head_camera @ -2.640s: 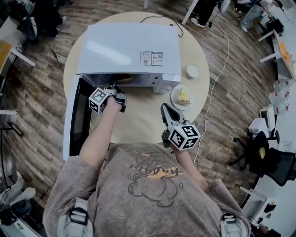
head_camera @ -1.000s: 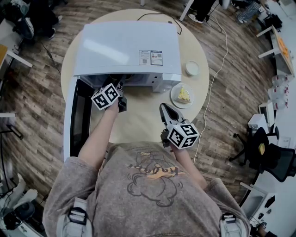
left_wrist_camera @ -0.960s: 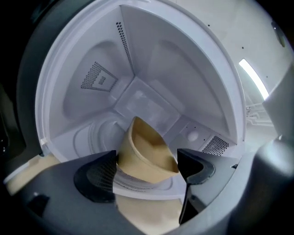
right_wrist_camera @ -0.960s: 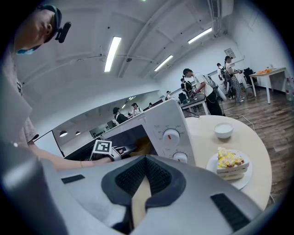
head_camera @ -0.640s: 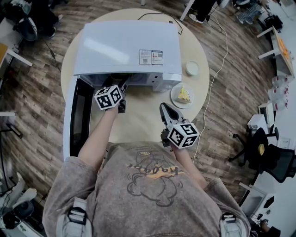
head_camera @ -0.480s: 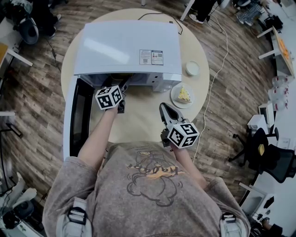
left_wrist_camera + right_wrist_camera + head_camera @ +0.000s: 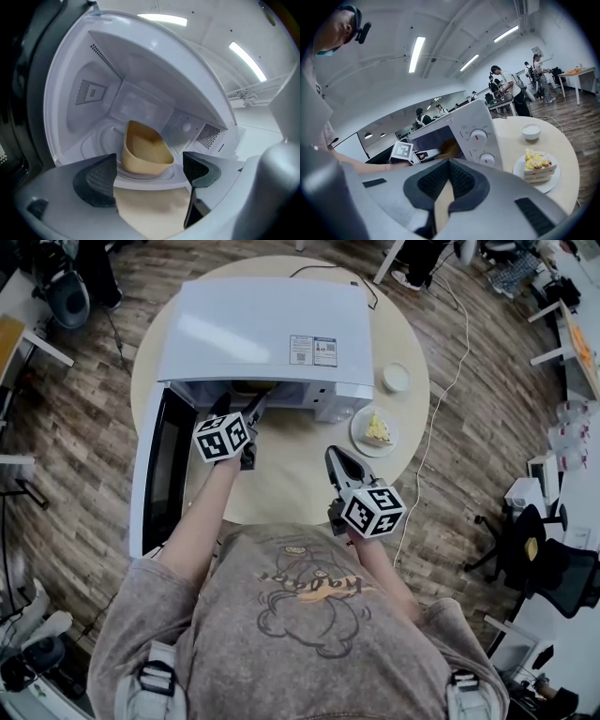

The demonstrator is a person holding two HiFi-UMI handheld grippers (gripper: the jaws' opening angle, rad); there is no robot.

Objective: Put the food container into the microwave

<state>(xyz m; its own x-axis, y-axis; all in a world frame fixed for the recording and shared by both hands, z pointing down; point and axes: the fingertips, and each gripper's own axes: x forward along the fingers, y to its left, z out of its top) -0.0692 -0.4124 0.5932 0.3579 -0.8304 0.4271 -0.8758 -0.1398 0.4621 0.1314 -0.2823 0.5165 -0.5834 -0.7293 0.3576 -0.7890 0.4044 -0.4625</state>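
Tan and thin-walled, the food container [image 7: 145, 150] sits on the turntable [image 7: 99, 143] inside the microwave [image 7: 262, 334] — probably light, slightly flexible, best pinched at its rim. Left gripper [image 7: 150, 174] has just been opening, nothing between its pads, at the microwave's mouth; right gripper [image 7: 449, 180] is closed, empty.

We get the head view from above the person's shoulders, aimed steeply down. It takes in the whole round table [image 7: 291, 486] and the microwave [image 7: 267, 329] top, from fairly far. Left gripper view sits at the microwave's open front, facing into the cavity, very close. Right gripper view looks low across the table at the microwave's front, further back. We see the microwave in all three — the cake plate [image 7: 359, 440] only in head and right gripper views.
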